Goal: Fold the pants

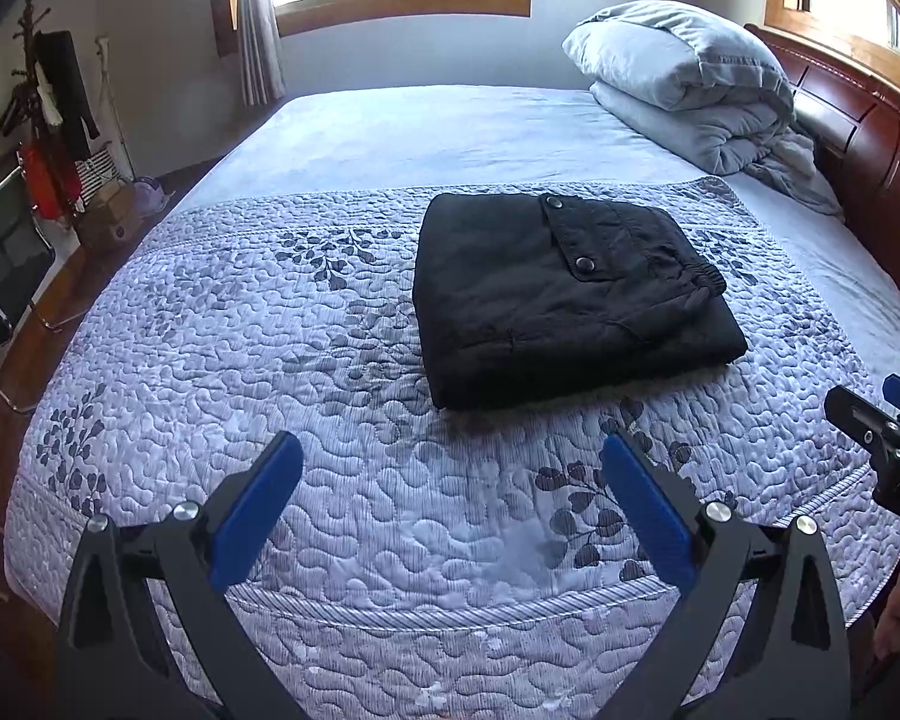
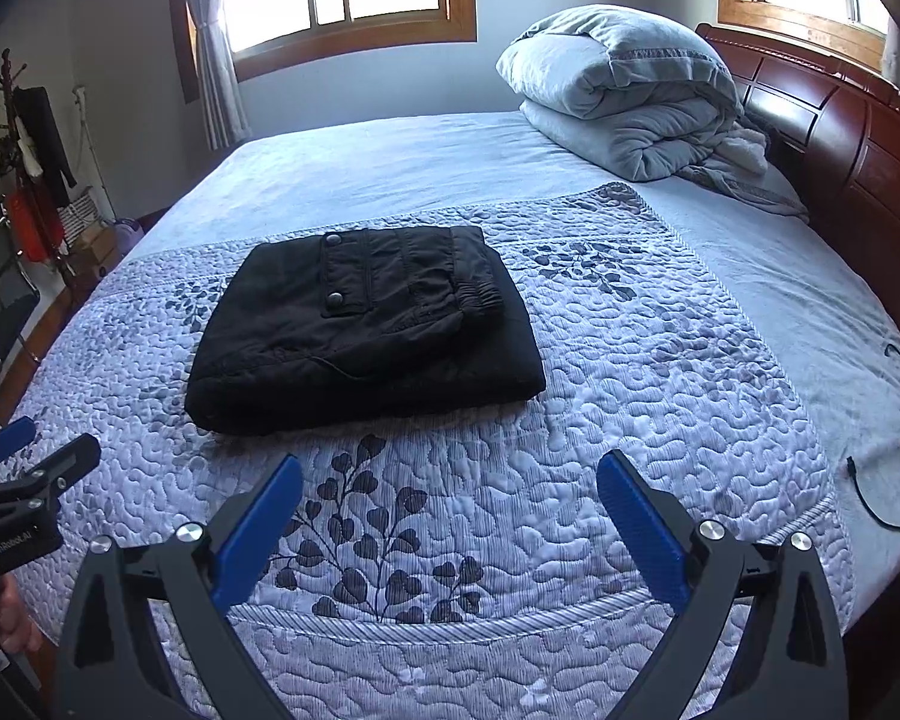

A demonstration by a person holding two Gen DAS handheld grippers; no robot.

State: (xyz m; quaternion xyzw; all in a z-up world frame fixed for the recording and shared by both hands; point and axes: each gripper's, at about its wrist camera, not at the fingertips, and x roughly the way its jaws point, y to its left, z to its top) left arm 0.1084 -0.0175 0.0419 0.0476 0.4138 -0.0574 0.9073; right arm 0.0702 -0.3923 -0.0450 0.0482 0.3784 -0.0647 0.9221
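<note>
Black pants (image 1: 570,294) (image 2: 360,330) lie folded into a compact rectangle on the quilted bedspread (image 1: 270,330) (image 2: 660,372), snap-button pocket flap and elastic waistband on top. My left gripper (image 1: 450,462) hovers open above the quilt, well short of the pants' near edge, nothing between its blue pads. My right gripper (image 2: 450,471) is likewise open and empty, nearer than the pants and to their right. Each wrist view catches the other gripper at its edge: the right one (image 1: 888,420), the left one (image 2: 24,456).
A rolled grey duvet (image 1: 684,84) (image 2: 618,96) sits at the bed's far right by the wooden headboard (image 2: 840,138). A black cable (image 2: 882,498) lies on the sheet at right. A coat rack (image 1: 48,114) and chair (image 1: 0,264) stand left of the bed.
</note>
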